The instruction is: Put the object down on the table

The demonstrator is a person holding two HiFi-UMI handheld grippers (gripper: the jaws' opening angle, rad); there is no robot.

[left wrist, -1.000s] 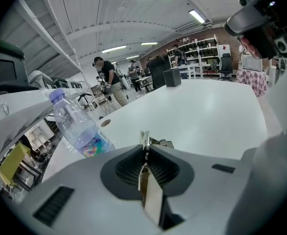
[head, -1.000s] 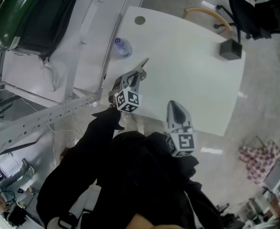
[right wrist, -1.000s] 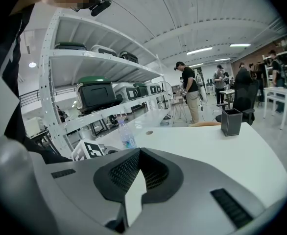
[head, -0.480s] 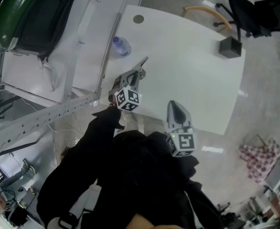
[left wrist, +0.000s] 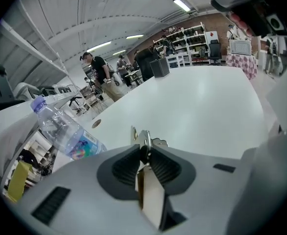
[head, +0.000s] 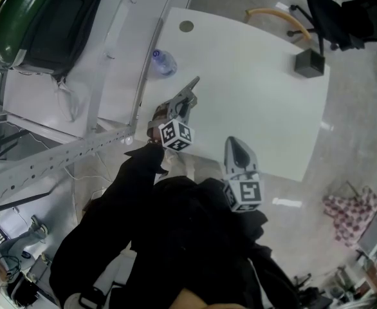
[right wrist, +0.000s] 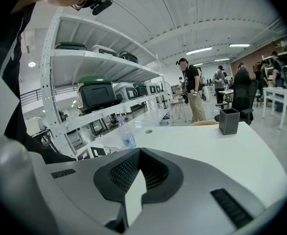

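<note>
Only my left gripper (head: 192, 85) differs from a second ago: it sits rolled a bit, its marker cube now turned to a new angle and nudged slightly right in the head view. Position otherwise about the same, left of centre, tips over the near-left part of the white table (head: 259, 95).

Left jaws have just been opening. The metal piece (left wrist: 143, 138) is between the tips, standing upright in the left gripper view. Pads look to be against it on both sides, so I read it as gripped. Whether its lower end touches the tabletop, I can't tell.

Right gripper (head: 235, 141) matches the earlier frame: lower centre of the head view, at the table's near edge, jaws together with nothing between them.

Water bottle (head: 164, 62) lies on its side at the table's left edge, up-left of the left gripper, same spot as before. Black box (head: 310, 65) sits at the upper right of the table, also unmoved.
</note>
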